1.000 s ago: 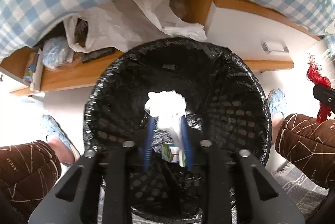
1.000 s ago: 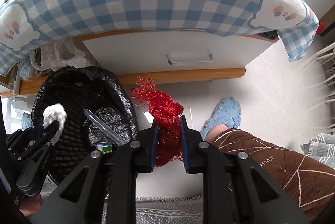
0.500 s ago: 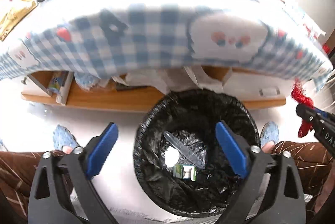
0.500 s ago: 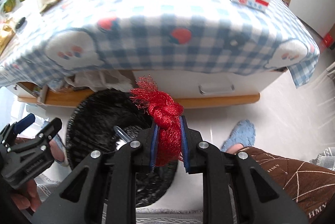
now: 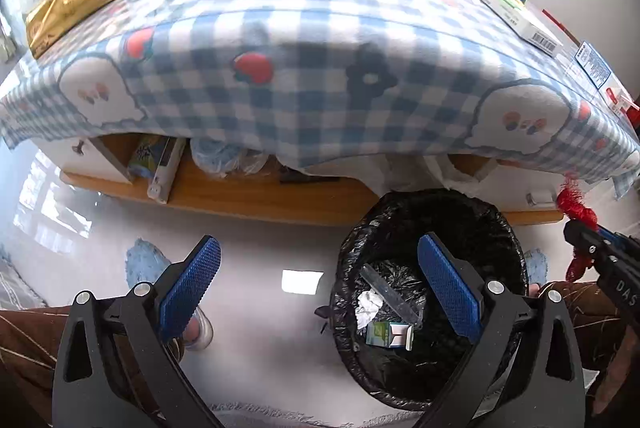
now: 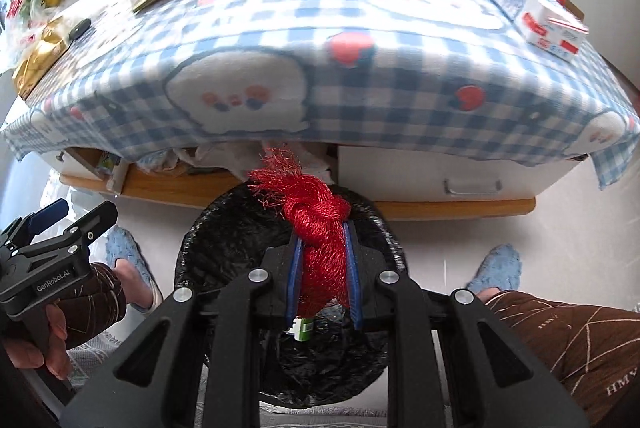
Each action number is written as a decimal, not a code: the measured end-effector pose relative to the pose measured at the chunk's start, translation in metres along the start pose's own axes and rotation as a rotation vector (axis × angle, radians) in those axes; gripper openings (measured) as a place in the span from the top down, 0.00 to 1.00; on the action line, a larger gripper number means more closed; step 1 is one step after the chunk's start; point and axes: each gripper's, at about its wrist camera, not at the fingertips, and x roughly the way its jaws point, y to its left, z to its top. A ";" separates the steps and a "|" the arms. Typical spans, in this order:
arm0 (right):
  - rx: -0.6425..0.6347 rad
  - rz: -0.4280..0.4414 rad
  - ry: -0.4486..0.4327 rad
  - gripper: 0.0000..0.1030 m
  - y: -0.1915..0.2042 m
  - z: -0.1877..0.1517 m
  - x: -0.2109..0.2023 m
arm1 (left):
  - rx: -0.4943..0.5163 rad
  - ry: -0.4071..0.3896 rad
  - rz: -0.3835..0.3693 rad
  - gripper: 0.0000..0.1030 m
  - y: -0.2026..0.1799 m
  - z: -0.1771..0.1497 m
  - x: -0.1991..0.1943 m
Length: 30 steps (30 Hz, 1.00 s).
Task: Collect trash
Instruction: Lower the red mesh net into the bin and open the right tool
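Note:
A round bin lined with a black bag (image 5: 348, 248) stands on the floor in front of the table. In it lie a crumpled white tissue (image 5: 370, 302), a small green and white carton (image 5: 390, 334) and a clear plastic piece (image 5: 390, 294). My left gripper (image 5: 318, 280) hangs above the floor at the bin's left side, wide open with nothing between its fingers. My right gripper (image 6: 321, 240) is shut on a knotted red mesh net (image 6: 316, 208) and hovers over the bin (image 6: 224, 228). The left wrist view catches the red net (image 5: 576, 208) at its right edge.
A low table under a blue checked cloth (image 5: 320, 88) carries boxes, gold bags and plants. Its wooden shelf (image 5: 260, 196) below holds plastic bags, and a white drawer (image 6: 472, 184) is at the right. The person's brown trouser legs and blue slippers (image 6: 496, 264) flank the bin, beside a grey rug.
My left gripper opened wide, dropped the white tissue into the bin, then rose and drew back to the left. My right gripper carried the red net up and over the bin.

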 end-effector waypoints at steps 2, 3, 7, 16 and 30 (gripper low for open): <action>-0.015 -0.004 0.019 0.83 0.007 -0.004 0.011 | -0.002 0.007 0.003 0.06 0.004 -0.003 0.004; -0.021 -0.005 0.030 0.83 0.010 -0.006 0.016 | -0.002 0.016 0.009 0.06 0.005 -0.005 0.008; -0.032 -0.014 0.065 0.83 0.016 -0.012 0.034 | -0.023 0.048 0.005 0.06 0.013 -0.012 0.021; -0.036 -0.023 0.132 0.82 0.013 -0.026 0.067 | 0.002 0.102 0.044 0.06 0.015 -0.025 0.044; -0.058 -0.001 0.135 0.60 0.021 -0.026 0.069 | 0.005 0.110 0.021 0.06 0.012 -0.024 0.043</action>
